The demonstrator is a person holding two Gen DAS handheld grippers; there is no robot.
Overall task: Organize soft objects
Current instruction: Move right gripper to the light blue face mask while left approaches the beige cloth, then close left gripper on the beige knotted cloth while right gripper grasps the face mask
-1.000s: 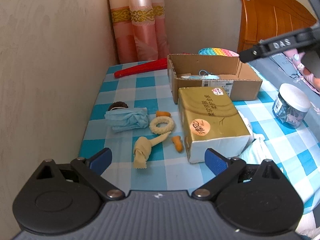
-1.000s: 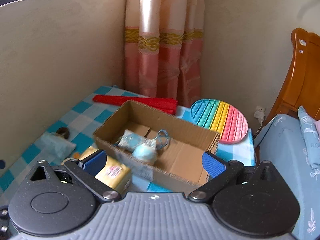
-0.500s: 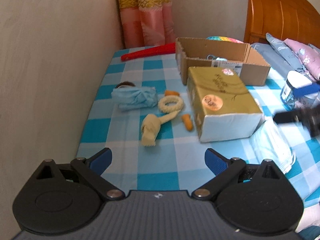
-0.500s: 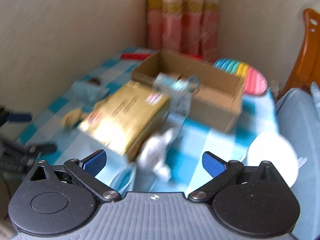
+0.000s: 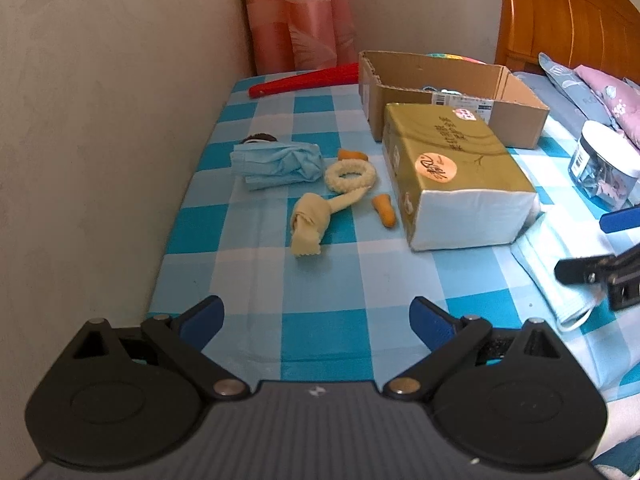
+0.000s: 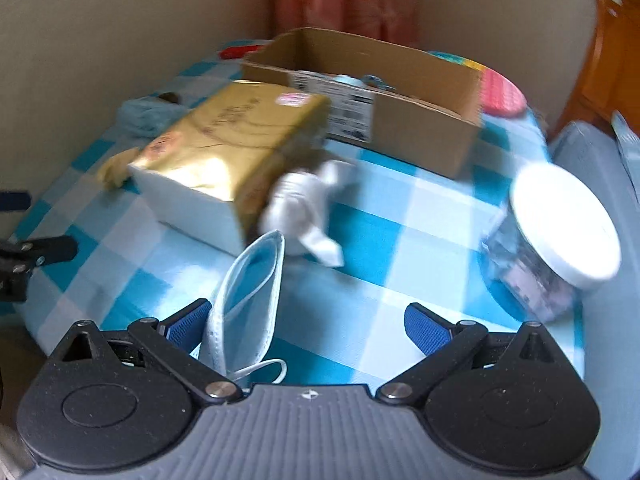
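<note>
Fingers on both grippers are spread wide with nothing pinched: the left gripper point(image 5: 316, 318) hangs over the near edge of the blue-and-white checkered tablecloth point(image 5: 320, 336), and the right gripper point(image 6: 306, 318) sits low over a flat light-blue face mask point(image 6: 250, 300) that lies between its blue pads, right against the left one, though not clamped as far as I can tell. Room-wise, the table is shoved into a corner with beige walls, a pink curtain with a gold band point(image 5: 308, 16) at the back and a wooden headboard point(image 5: 560, 12) off to the right. On the cloth there's a crumpled blue face mask point(image 5: 278, 162), a cream knitted ring point(image 5: 350, 170), a knotted beige cloth strip point(image 5: 312, 222) and two little orange foam earplugs point(image 5: 385, 215) point(image 5: 353, 155), all loose, left of a gold-wrapped tissue pack point(image 5: 452, 168). A scrunched white tissue point(image 6: 308, 208) sits just beside that pack. Containers: the open brown cardboard box point(image 5: 452, 92) behind the gold pack has something light blue in it, too blurry to name, and a clear jar with a white lid point(image 6: 560, 232) holds small bits I can't identify. A red folded fan point(image 5: 304, 80) lies near the curtain.
</note>
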